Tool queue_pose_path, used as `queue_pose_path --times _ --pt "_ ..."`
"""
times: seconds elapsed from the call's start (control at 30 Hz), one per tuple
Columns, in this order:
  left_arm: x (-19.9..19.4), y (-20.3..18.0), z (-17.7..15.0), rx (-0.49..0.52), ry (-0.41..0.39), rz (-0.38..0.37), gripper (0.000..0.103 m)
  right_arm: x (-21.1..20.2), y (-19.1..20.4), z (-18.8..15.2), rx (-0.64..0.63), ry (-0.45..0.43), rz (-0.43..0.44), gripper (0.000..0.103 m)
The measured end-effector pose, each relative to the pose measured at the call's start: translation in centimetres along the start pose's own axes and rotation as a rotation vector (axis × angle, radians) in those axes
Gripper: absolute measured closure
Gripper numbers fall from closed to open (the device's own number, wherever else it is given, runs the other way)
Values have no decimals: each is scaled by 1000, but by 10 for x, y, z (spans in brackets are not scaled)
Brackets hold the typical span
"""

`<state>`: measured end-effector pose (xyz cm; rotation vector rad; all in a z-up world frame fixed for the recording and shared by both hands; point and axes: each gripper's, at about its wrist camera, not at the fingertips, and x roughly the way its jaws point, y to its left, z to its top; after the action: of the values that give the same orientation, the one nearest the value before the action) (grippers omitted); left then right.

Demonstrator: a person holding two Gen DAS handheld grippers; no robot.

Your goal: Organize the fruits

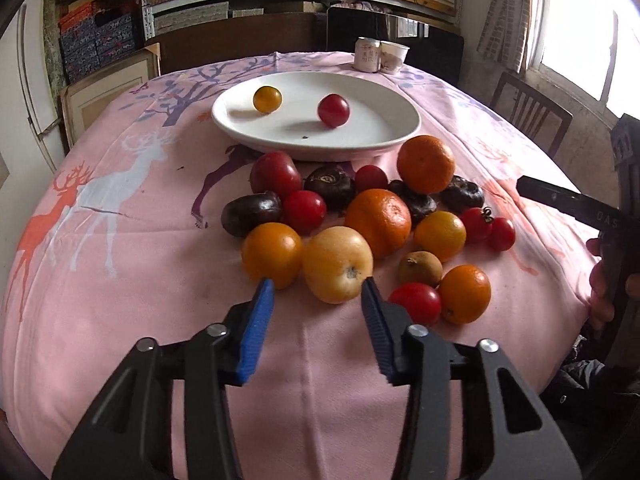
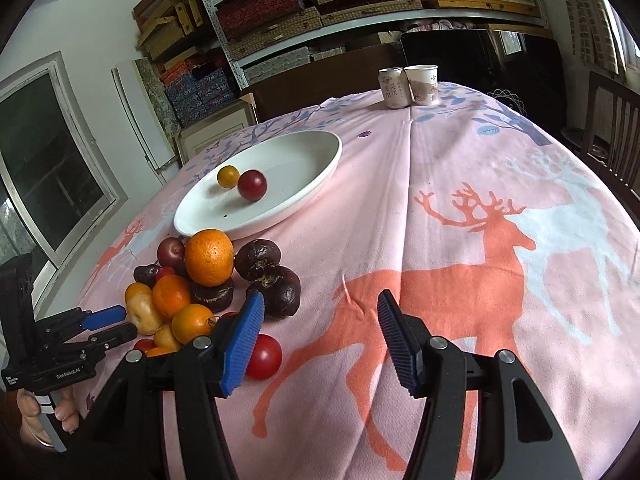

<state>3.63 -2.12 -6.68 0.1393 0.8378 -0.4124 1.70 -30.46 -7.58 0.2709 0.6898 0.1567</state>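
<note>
A white plate (image 1: 384,128) holds a small yellow fruit (image 1: 267,99) and a red fruit (image 1: 333,110). In front of it lies a pile of several fruits: oranges (image 1: 378,222), red tomatoes (image 1: 304,211), dark chestnuts (image 1: 251,213). My left gripper (image 1: 318,286) is open, its blue pads on either side of a pale yellow fruit (image 1: 337,265) at the pile's near edge, not touching. My right gripper (image 2: 320,300) is open and empty over bare cloth, right of the pile (image 2: 208,258). The plate (image 2: 316,176) shows in the right wrist view too.
The table has a pink deer-print cloth (image 2: 480,240). A can (image 2: 394,88) and a paper cup (image 2: 422,84) stand at the far edge. A wooden chair (image 1: 530,114) stands at the right. Shelves of boxes fill the back wall.
</note>
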Motion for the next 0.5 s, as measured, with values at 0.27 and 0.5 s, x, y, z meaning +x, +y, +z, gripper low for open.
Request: queue_pose_path --times 0.27,0.5 --pt "10 -8 6 24 -22 9 69 6 -7 -3 37 20 12 43" --pt "29 -20 19 62 1 95 54 6 -5 -4 24 20 12 43"
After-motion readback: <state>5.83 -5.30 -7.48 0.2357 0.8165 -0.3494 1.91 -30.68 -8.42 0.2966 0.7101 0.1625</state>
